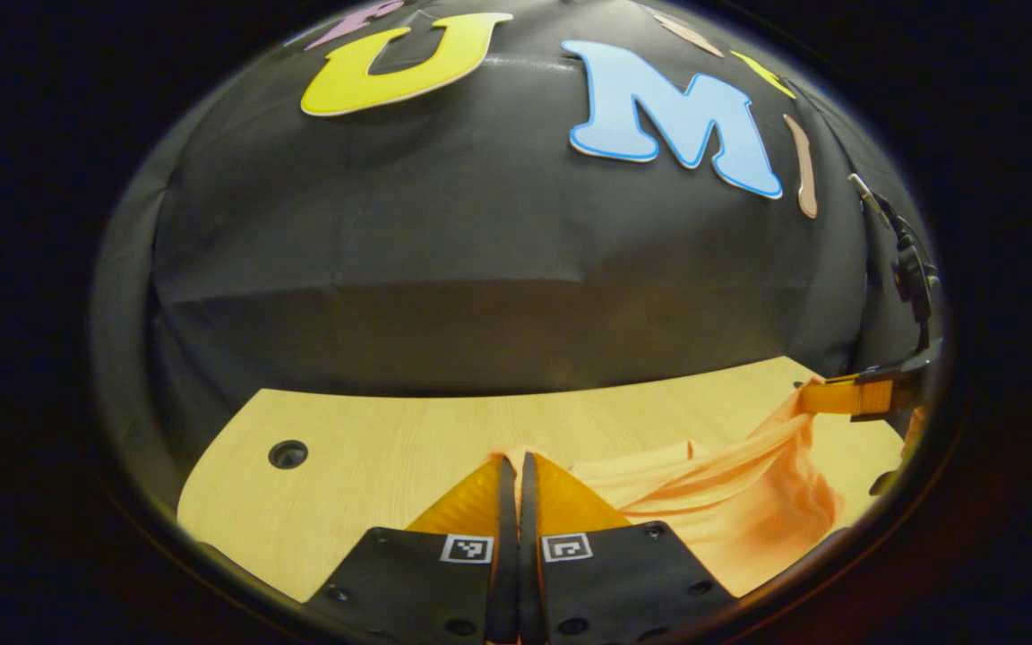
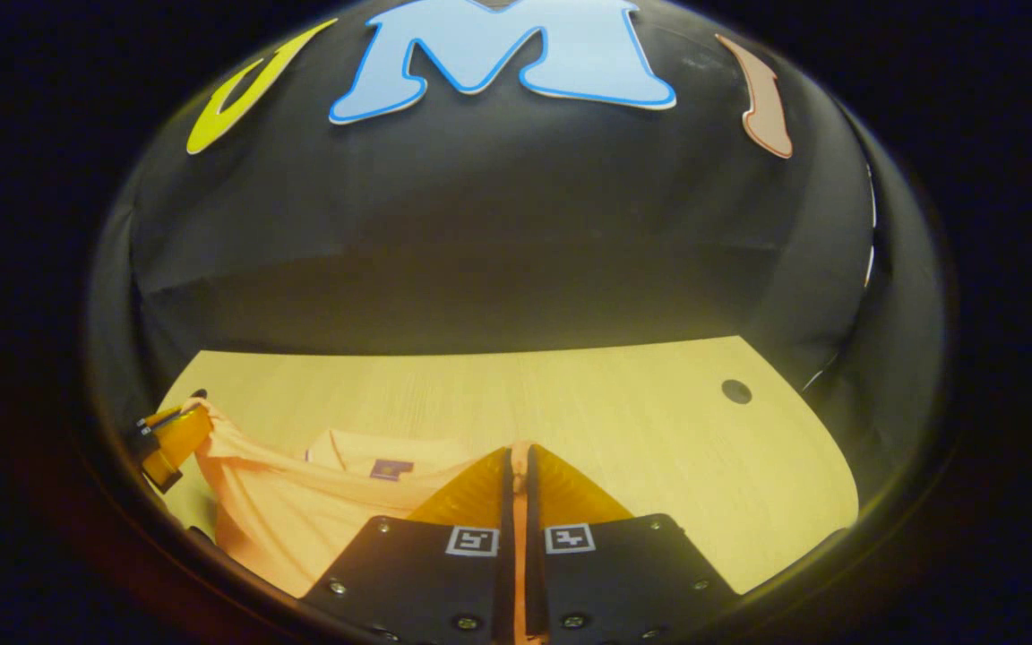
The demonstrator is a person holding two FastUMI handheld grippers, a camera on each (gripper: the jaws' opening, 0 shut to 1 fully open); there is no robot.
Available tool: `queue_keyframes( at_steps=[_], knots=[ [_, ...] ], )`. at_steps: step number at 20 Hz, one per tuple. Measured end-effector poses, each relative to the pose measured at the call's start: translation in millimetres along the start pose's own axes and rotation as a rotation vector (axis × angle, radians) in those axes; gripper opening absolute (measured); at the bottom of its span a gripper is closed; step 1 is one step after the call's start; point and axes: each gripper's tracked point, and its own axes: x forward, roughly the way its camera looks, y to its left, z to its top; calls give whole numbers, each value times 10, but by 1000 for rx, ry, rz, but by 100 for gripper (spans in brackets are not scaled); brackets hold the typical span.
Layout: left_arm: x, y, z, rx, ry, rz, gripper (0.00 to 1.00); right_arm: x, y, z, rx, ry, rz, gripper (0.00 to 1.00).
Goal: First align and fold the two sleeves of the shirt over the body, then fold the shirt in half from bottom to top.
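Both grippers, left (image 1: 516, 459) and right (image 2: 519, 448), are pinched tight on the orange shirt (image 1: 731, 511), lifted off the pale wood table (image 1: 373, 448) w/ cloth sagging between them (black-draped booth wall close behind), so uneven pull or a thin bite could slip an edge and skew the fold.

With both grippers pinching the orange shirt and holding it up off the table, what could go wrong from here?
1. The shirt sags and bunches between the left gripper and right gripper, so it may land creased.
2. Each gripper seems to hold only a thin edge of cloth, which could slip out.
3. Uneven hands could leave the fold skewed on the table.
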Motion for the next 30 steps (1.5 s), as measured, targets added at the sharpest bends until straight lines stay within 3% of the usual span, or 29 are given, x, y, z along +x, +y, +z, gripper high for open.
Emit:
queue_keyframes(
  at_steps=[7,11,13,15,16,18,20,22,24,30],
  knots=[
    [63,63,-208,-10,47,22,8,57,71,-148,-73,29,-17,9],
    [-16,52,-234,-2,66,12,18,-20,99,-169,-103,24,-21,17],
    [-102,61,-191,15,53,20,36,-79,89,-144,-124,10,-29,29],
    [-219,38,-142,21,44,19,51,-184,97,-128,-141,-2,-20,52],
    [-276,24,-106,18,40,18,58,-232,96,-102,-147,-13,-17,58],
    [-407,-14,-19,18,21,21,67,-365,92,-43,-154,-42,-11,60],
    [-553,-70,100,16,-8,23,74,-535,71,15,-172,-72,-4,81],
    [-718,-144,210,11,-36,25,81,-742,26,73,-192,-106,-3,90],
    [-898,-193,312,12,-61,36,89,-971,-15,124,-199,-144,5,89],
    [-1531,-448,529,12,-128,65,91,-1721,-179,201,-191,-241,26,90]
  ],
)
